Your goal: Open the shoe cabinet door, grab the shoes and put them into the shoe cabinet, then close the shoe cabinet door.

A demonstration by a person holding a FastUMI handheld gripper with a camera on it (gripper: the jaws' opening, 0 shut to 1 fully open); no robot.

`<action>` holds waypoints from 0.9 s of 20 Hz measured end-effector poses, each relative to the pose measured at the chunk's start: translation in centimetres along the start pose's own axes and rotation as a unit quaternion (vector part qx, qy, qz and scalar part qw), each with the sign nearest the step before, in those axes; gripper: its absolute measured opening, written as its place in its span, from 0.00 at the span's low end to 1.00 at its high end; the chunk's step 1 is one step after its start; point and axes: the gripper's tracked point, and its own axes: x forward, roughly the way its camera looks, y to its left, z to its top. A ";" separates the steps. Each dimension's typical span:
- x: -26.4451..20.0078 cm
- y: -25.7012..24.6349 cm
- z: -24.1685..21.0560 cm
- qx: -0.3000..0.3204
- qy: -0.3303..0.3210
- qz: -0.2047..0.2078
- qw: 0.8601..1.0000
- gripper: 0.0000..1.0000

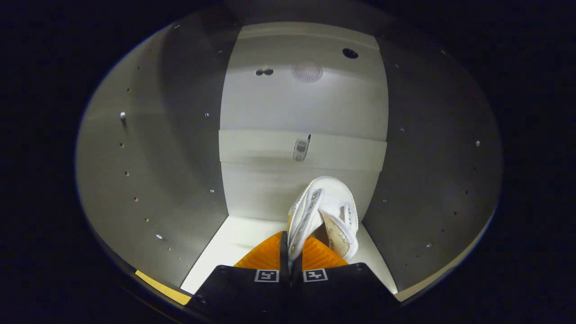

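Low in the frame's centre, the tool [290,252] pinches the white shoe [324,216] by its side wall between orange fingers [265,256]. The shoe hangs inside the shoe cabinet [306,112], seemingly just above its floor.

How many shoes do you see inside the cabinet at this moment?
1. A white shoe is pinched at its side by the gripper, whose jaws are shut on it, and it hangs over the cabinet floor. A second shoe may be hidden below the gripper.
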 end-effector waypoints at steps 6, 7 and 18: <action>3.1 1.2 -3.1 0.012 0.052 0.001 0.999 0.05; 3.5 1.3 -3.6 0.011 0.058 0.001 0.998 0.05; 0.0 3.1 -3.2 0.000 0.057 0.008 0.998 0.52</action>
